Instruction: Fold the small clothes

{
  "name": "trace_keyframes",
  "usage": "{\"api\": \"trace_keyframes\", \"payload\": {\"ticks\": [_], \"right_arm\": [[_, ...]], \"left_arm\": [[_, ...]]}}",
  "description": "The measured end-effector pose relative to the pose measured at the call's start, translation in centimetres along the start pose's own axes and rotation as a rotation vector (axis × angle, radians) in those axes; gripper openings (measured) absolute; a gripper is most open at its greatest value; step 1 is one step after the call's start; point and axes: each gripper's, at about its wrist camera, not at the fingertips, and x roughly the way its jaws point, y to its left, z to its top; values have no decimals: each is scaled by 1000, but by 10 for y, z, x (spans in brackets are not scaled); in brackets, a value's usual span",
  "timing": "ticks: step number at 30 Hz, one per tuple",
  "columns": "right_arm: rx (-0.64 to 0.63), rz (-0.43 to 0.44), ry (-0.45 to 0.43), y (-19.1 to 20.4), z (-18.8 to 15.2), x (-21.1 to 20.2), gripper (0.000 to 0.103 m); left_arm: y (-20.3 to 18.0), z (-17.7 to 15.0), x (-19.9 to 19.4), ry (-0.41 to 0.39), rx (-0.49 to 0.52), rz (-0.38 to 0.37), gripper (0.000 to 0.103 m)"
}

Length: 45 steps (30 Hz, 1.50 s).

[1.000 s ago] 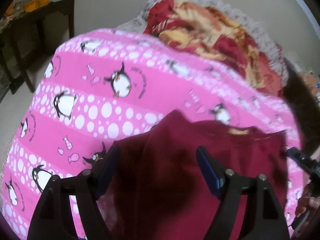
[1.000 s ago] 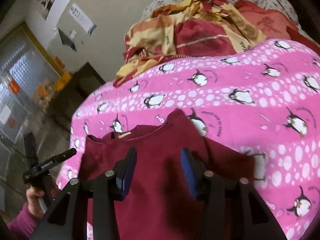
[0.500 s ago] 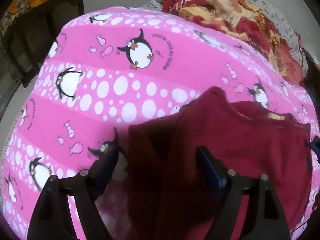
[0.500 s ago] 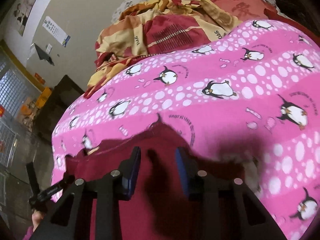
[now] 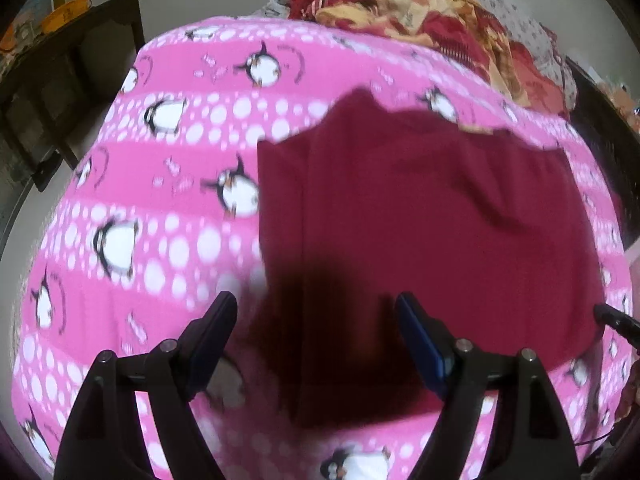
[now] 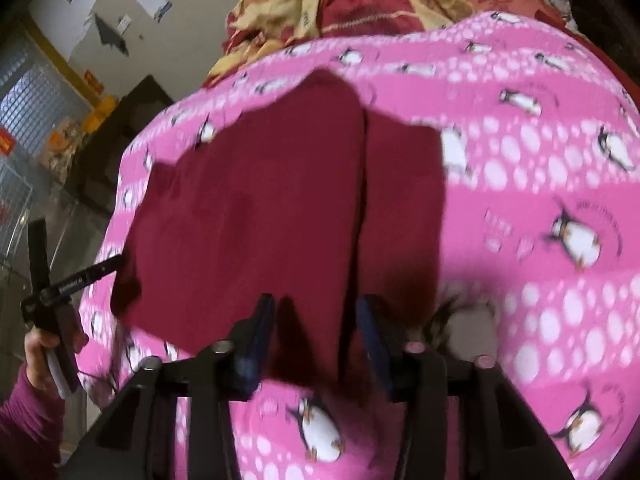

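Observation:
A maroon shirt [image 5: 420, 208] [image 6: 248, 208] lies flat on a pink penguin blanket [image 5: 140, 240] [image 6: 540, 200], neckline toward the far side. A fold line runs down its right part in the right wrist view. My left gripper [image 5: 316, 320] hangs open and wide over the shirt's near left corner, pressing on nothing. My right gripper [image 6: 316, 320] is closing over the near hem; cloth lies between its fingers, but the pads still stand apart. The left gripper [image 6: 60, 292], held by a hand in a magenta sleeve, also shows beside the shirt's left edge.
A crumpled red and yellow quilt [image 5: 420, 8] [image 6: 340, 4] is heaped at the far end of the bed. A dark table [image 5: 60, 64] with yellow items stands off the left side. The blanket's near edge runs just under both grippers.
Both grippers have drawn back and sunk toward the shirt's near hem, so more of the shirt lies ahead of them. The right jaws stand a little narrower than a second ago.

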Motion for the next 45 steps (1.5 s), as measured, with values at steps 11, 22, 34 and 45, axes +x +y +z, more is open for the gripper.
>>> {"api": "trace_keyframes", "payload": {"ticks": [11,22,34,45], "right_arm": [[54,-11,-20,-7,-10,-25,11],[-186,20,-21,104,62,44,41],[-192,-103,-49,131,125,147,38],[-216,-5,-76,161,126,121,36]], "left_arm": [[18,-32,1,31,-55,2,80],[19,-30,7,29,-53,22,80],[22,-27,17,42,-52,4,83],[25,-27,19,38,-65,-6,84]]}}
